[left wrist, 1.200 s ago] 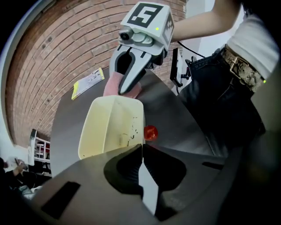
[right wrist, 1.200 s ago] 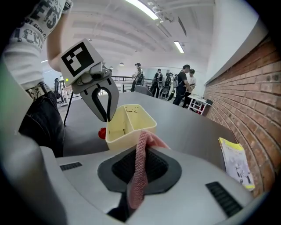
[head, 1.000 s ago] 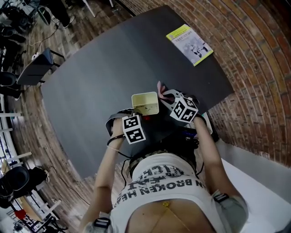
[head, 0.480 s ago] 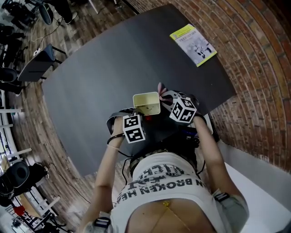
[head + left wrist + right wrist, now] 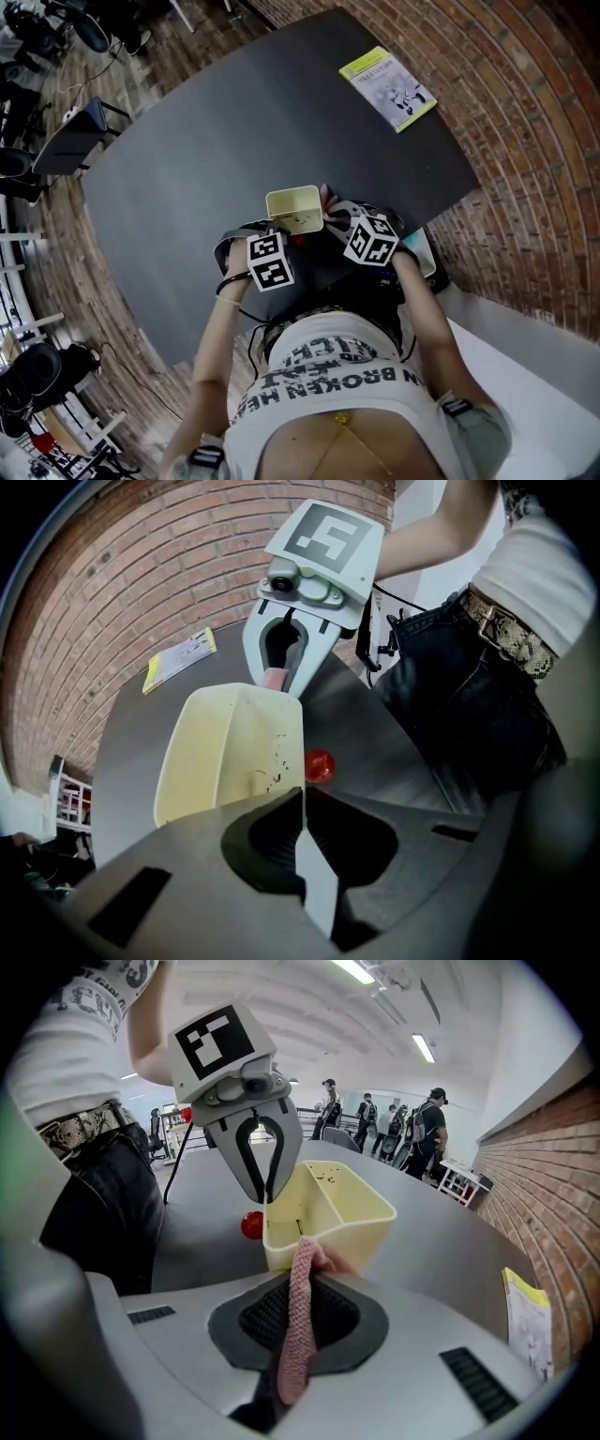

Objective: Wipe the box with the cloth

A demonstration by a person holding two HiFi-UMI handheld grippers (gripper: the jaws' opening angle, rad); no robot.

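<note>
Left gripper point(image 5: 302, 797) tight on box point(image 5: 225, 752) rim, right gripper point(image 5: 306, 1274) tight on cloth point(image 5: 297, 1335) (red ball point(image 5: 319, 765) beside box).

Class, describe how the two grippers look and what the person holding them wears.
The left gripper and the right gripper match: pale grey plastic bodies, tapering fingers with dark textured pads, and a white cube with black square markers on top. The person wears a white T-shirt with dark lettering, dark jeans and a patterned belt.

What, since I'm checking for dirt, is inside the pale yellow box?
Inside the pale yellow box, dark specks dot the inner walls; no loose item shows. Its floor is mostly hidden by its own walls.
</note>
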